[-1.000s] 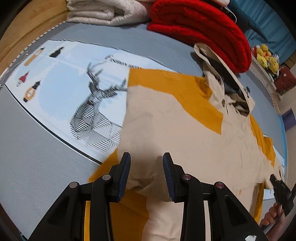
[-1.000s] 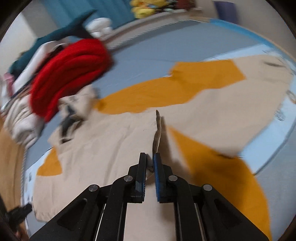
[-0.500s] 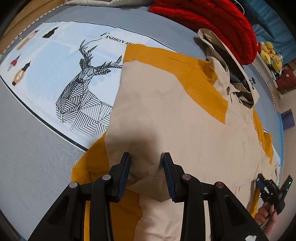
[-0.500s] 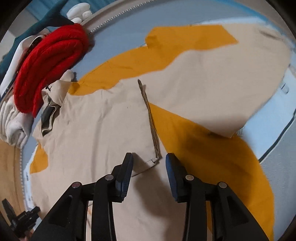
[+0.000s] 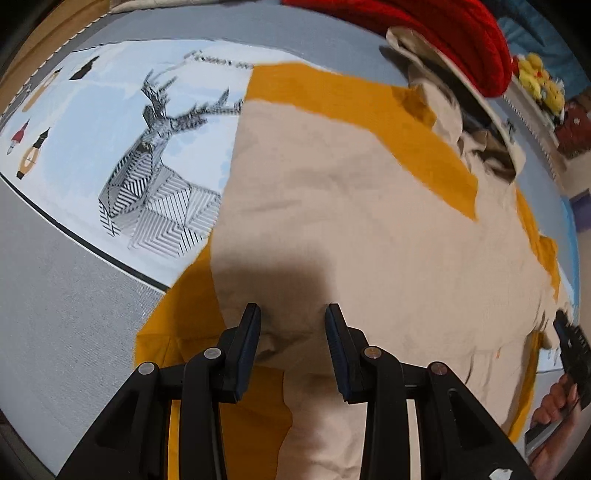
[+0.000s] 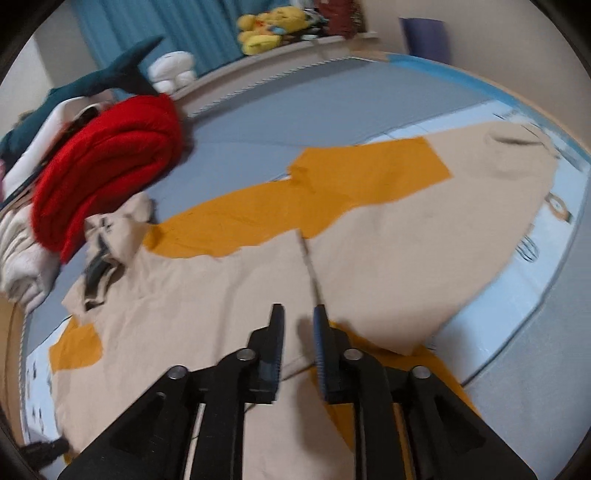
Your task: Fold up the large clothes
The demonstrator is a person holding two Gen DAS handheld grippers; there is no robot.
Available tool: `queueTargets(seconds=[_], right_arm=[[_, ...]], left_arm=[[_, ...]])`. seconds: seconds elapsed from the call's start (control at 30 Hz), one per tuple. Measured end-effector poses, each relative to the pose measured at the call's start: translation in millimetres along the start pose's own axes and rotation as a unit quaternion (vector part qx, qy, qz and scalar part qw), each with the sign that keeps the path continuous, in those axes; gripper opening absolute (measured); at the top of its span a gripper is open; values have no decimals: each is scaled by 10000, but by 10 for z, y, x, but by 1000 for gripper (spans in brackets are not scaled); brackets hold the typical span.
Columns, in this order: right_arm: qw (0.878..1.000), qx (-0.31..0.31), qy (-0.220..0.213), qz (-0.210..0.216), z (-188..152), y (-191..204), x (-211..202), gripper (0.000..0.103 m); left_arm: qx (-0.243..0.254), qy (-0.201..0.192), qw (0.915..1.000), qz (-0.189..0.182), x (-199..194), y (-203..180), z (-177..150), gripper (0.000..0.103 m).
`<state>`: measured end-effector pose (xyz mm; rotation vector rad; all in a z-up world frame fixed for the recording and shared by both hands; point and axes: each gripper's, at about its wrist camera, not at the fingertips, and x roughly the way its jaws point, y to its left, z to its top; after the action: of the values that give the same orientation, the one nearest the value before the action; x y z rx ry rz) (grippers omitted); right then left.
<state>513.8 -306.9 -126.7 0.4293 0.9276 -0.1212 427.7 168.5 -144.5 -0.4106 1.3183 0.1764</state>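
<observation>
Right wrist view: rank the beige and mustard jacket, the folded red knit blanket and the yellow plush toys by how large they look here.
1. Beige and mustard jacket, spread across most of the frame.
2. Folded red knit blanket.
3. Yellow plush toys, smallest, though they sit farthest from the camera, so real size is unsure.

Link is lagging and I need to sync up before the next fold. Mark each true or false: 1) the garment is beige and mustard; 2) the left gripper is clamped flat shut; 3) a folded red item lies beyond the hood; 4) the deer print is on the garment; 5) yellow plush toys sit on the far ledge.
1) True: the garment is beige with mustard panels.
2) False: the left gripper has its jaws apart, over the beige cloth.
3) True: the folded red item lies past the hood.
4) False: the deer print is on the bed cover beside the garment.
5) True: the yellow plush toys sit there.
</observation>
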Motion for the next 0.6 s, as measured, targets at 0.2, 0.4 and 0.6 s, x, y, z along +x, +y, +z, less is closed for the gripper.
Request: queueTargets(seconds=[0.2,0.4,0.6], right_arm=[[9920,87,1259,67,-179,-134,478,38],[9979,-131,592,-227,42,-237,161,38],[9991,-178,158,-342,215,-415,-130,38]], left_arm=[[243,-136,9993,249,-59,-124,-43,32],[736,-609,9940,527,-259,-401,-117,33],[1021,-756,9899,627,-311,-635,-223,33]])
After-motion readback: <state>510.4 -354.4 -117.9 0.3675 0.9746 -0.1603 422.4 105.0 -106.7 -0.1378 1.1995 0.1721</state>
